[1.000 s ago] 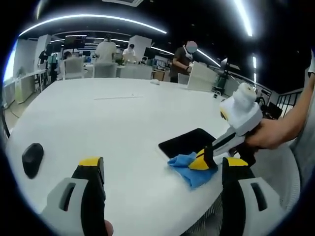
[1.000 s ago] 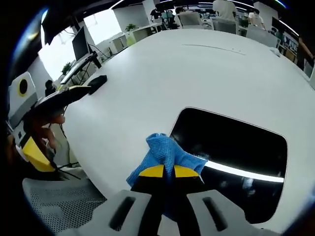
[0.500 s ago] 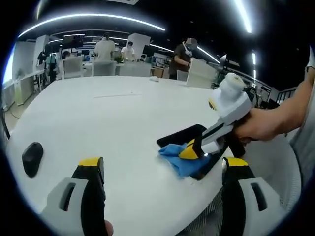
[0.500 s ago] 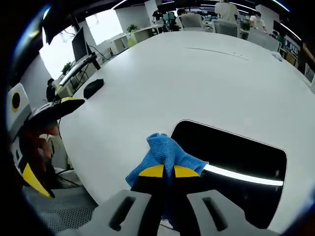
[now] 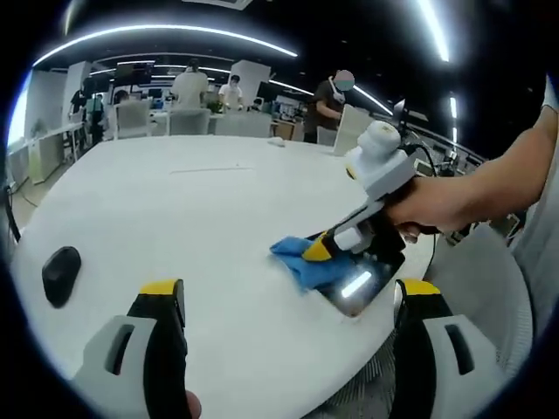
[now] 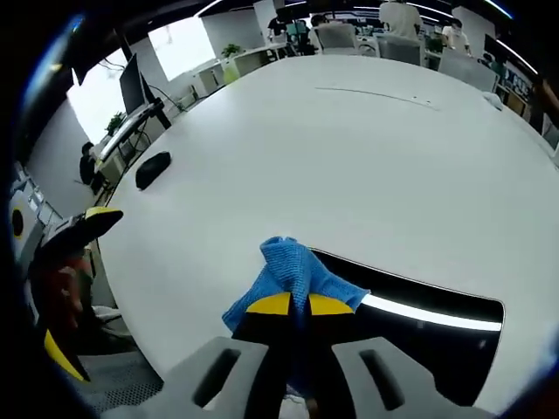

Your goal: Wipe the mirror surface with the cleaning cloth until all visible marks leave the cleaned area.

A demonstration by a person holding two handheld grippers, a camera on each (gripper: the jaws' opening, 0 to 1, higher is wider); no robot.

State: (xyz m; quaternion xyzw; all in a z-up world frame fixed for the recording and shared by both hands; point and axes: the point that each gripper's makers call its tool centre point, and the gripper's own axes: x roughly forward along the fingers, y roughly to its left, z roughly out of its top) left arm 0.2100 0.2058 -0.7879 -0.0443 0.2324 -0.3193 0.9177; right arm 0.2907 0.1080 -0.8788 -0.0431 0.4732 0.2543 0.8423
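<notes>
Now my right gripper [image 6: 292, 304] pinches cloth [image 6: 293, 272] at mirror [image 6: 419, 336] edge; most unwiped; left gripper [image 5: 288, 301] gapes idle.

white round table [image 5: 175, 218] | ceiling light strips [image 5: 166, 33] | bright window [image 6: 183, 44] | desks, people behind

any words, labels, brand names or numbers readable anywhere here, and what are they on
None can be read.
The blue cloth, the mirror, the white table and the dark mouse carry no visible print.
The right gripper and left gripper show yellow tips but no lettering.
Screens and objects in the background office are too small and blurred to read.
</notes>
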